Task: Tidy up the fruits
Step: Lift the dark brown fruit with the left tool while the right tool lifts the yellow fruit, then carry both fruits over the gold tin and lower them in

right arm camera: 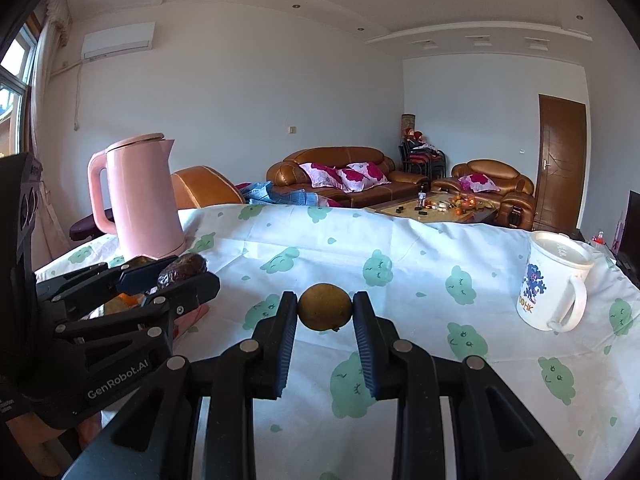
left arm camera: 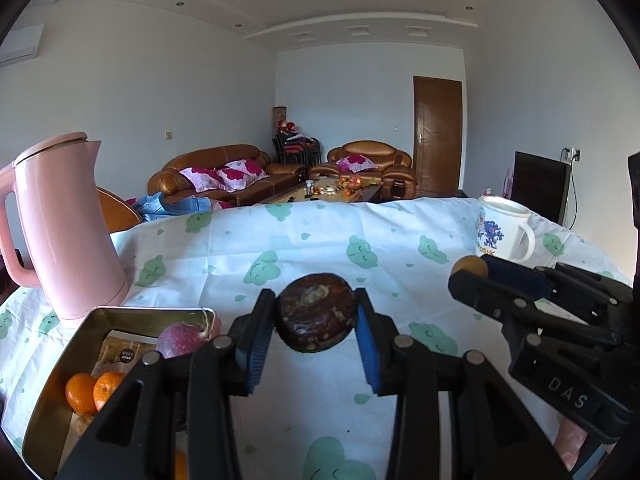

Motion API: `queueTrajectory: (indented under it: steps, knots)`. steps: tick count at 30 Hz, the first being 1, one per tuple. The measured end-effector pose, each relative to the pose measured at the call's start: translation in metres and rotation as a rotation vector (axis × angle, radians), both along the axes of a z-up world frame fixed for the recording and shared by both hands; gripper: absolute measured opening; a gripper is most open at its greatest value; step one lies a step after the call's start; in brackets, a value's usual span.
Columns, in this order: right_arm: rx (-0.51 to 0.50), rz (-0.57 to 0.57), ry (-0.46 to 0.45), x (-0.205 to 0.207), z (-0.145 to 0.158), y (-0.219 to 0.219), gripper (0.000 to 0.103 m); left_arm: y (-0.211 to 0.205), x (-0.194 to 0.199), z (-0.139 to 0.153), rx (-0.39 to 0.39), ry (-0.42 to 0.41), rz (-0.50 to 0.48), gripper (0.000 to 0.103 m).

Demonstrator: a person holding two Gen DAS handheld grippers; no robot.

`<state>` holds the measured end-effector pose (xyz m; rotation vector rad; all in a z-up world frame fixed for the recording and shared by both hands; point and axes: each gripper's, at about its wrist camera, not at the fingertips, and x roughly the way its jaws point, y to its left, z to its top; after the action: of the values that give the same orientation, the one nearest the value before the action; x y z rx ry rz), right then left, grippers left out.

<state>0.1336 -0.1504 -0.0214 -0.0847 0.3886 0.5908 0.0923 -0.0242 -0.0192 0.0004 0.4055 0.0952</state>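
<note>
Two oranges [left arm camera: 94,394] and a red fruit [left arm camera: 182,338] sit in the gold tin [left arm camera: 52,392], while the left gripper [left arm camera: 316,316] pinches a dark brown fruit [left arm camera: 316,312] and the right gripper [right arm camera: 325,307] pinches a small yellow-brown fruit [right arm camera: 325,306].

Clothed table [right arm camera: 400,248]: kettle [right arm camera: 140,200], mug [right arm camera: 552,280], tray [left arm camera: 76,344].

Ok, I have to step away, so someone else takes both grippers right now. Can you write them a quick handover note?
Left gripper: shut on a dark brown, shrivelled round fruit, held above the cloud-print tablecloth.
Right gripper: shut on a small yellow-brown round fruit, also in the air.
Done: the gold metal tray at the left already holds two orange tangerines and a pinkish-red round fruit.
Left: probably both held fruits go into that tray.
</note>
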Motion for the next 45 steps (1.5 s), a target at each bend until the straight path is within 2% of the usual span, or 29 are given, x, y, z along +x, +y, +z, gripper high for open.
queueTrajectory:
  steps: [31, 45]
  knots:
    - [-0.022, 0.129, -0.055, -0.060, 0.018, 0.040, 0.031, 0.029, -0.041, -0.002, -0.013, 0.020, 0.009, 0.040]
    - [-0.032, 0.193, -0.074, -0.077, 0.027, 0.062, 0.031, 0.054, -0.064, 0.006, 0.006, 0.029, 0.055, 0.040]
